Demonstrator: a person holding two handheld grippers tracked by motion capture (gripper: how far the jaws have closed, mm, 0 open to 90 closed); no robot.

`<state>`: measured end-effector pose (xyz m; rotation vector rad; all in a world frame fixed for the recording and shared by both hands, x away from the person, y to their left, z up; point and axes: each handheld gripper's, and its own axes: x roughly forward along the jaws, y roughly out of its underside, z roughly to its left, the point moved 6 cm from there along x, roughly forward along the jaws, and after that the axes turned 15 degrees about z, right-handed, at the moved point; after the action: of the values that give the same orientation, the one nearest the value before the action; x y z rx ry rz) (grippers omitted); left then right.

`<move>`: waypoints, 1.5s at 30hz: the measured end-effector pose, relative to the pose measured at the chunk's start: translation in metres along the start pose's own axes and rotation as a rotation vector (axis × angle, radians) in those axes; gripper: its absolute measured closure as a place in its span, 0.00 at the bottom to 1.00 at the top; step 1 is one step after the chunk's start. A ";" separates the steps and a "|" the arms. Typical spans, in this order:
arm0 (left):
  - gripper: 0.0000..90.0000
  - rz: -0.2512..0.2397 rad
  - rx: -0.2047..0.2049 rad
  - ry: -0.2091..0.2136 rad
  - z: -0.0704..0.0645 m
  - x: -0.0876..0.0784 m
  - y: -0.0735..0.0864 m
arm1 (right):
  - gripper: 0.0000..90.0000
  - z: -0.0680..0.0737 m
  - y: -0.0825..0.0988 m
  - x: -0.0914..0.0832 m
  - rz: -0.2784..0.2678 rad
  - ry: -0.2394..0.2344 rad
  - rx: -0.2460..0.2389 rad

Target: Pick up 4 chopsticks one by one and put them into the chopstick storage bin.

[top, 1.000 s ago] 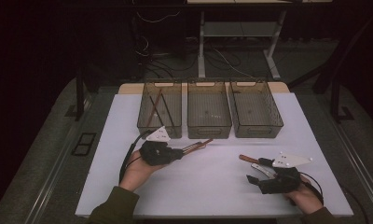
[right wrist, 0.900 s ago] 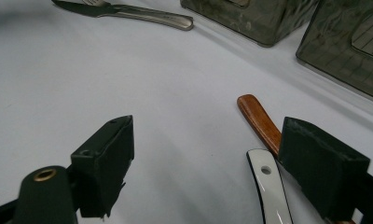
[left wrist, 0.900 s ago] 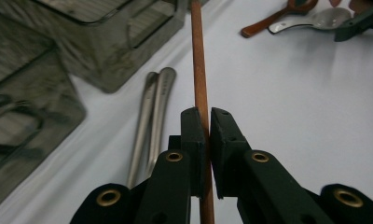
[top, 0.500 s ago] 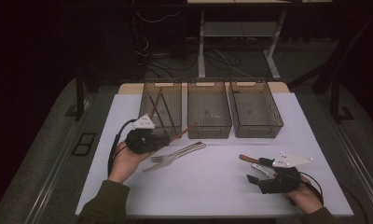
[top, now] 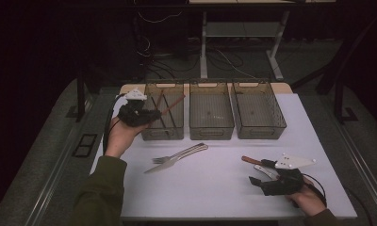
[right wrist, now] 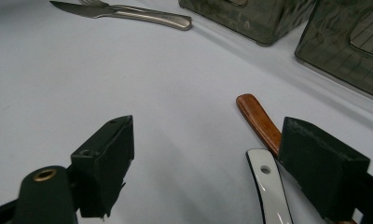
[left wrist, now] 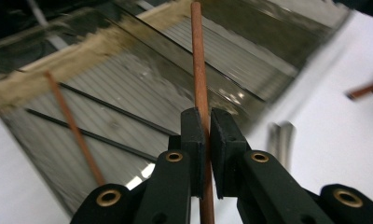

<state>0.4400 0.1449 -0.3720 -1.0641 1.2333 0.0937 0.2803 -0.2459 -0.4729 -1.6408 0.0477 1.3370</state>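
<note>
White table (top: 215,188), left bin (left wrist: 128,93) blurred, chopstick (left wrist: 199,84) end hidden between jaws

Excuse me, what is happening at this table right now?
A person is sorting cutlery into bins with two hand-held grippers. The left gripper is shut on a brown chopstick and holds it over the left bin, where other sticks already lie. The right gripper rests open on the table by a wooden-handled utensil. A fork and knife wait mid-table.
</note>
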 end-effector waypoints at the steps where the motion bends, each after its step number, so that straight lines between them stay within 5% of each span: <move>1: 0.93 -0.003 -0.019 -0.009 0.005 0.002 -0.004 | 0.20 0.000 0.000 0.000 -0.002 0.000 0.000; 9: 0.93 -0.023 -0.134 -0.036 0.039 0.030 -0.021 | 0.20 -0.001 0.000 -0.002 -0.008 -0.004 0.008; 18: 0.93 -0.013 -0.219 -0.050 0.051 0.061 -0.040 | 0.20 -0.001 -0.001 -0.003 -0.021 -0.011 0.011; 29: 0.87 0.056 -0.279 -0.092 0.059 0.084 -0.034 | 0.20 -0.001 -0.002 -0.002 -0.020 -0.014 0.013; 35: 0.71 0.060 -0.271 -0.092 0.056 0.083 -0.034 | 0.20 -0.002 0.001 -0.004 -0.020 -0.008 0.008; 39: 0.58 0.063 -0.219 -0.071 0.046 0.077 -0.035 | 0.20 -0.002 0.001 -0.005 -0.024 -0.005 0.012; 45: 0.49 0.006 -0.149 -0.023 0.025 0.065 -0.032 | 0.20 -0.001 0.002 -0.004 -0.011 0.000 0.005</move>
<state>0.5022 0.1149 -0.4054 -1.1848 1.2239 0.2047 0.2781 -0.2501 -0.4710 -1.6350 0.0417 1.3273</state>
